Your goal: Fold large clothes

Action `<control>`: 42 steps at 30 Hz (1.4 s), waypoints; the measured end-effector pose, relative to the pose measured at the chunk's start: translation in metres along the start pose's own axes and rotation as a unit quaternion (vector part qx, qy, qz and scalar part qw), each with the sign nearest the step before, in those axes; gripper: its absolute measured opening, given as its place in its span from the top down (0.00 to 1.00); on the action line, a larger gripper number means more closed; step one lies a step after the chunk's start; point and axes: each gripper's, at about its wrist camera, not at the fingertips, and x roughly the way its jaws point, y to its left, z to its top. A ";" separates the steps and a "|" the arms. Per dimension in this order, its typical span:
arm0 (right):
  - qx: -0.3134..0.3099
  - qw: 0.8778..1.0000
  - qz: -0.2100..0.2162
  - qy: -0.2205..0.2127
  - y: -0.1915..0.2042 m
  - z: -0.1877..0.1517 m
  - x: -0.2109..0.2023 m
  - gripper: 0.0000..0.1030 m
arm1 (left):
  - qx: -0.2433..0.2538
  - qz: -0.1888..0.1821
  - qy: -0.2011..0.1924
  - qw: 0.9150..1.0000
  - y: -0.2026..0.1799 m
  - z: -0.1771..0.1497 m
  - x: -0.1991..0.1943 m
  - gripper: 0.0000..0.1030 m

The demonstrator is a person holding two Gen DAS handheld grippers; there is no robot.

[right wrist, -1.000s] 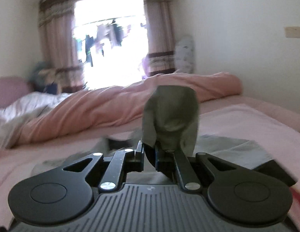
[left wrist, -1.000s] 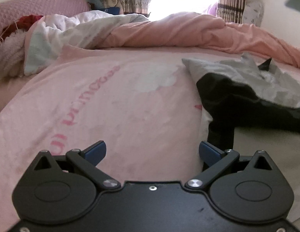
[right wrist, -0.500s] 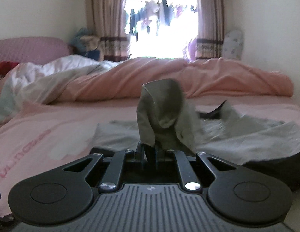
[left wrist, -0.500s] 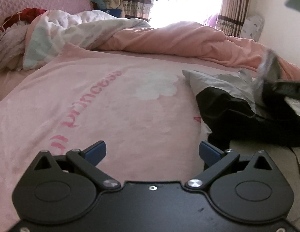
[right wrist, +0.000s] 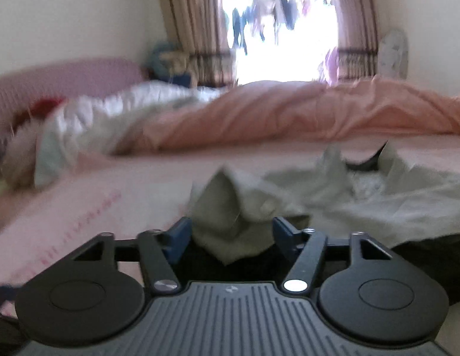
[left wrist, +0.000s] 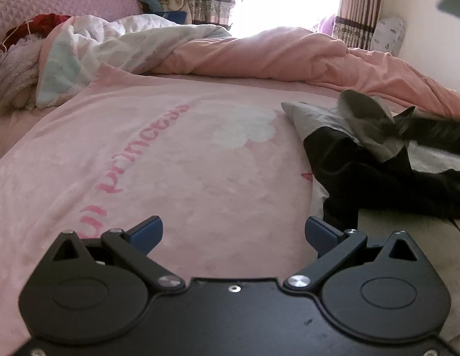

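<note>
While the left gripper [left wrist: 233, 234] gapes over the pink sheet [left wrist: 170, 160], the right gripper [right wrist: 229, 238] stands released around the grey garment [right wrist: 230, 207].

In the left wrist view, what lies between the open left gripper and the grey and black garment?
Only bare pink blanket, printed with pink lettering and a white cloud. The left gripper holds nothing, and the garment lies to its right.

Fleecy matt pink blanket [left wrist: 176, 160]; soft grey-and-black cloth garment [left wrist: 369, 154]; matt black plastic gripper [left wrist: 233, 233] with shiny metal screws.
</note>
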 end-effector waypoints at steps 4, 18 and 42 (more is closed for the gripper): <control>0.048 0.999 -0.007 0.001 -0.015 0.012 0.002 0.94 | 0.000 0.002 0.003 1.000 0.001 -0.001 0.001 0.00; 0.080 0.995 -0.038 0.036 -0.023 -0.019 0.040 0.97 | 0.003 -0.002 0.005 1.000 0.001 0.000 0.003 0.00; -0.004 0.993 -0.081 0.085 0.010 -0.036 0.074 0.96 | 0.014 0.008 0.017 1.000 -0.007 -0.003 0.009 0.00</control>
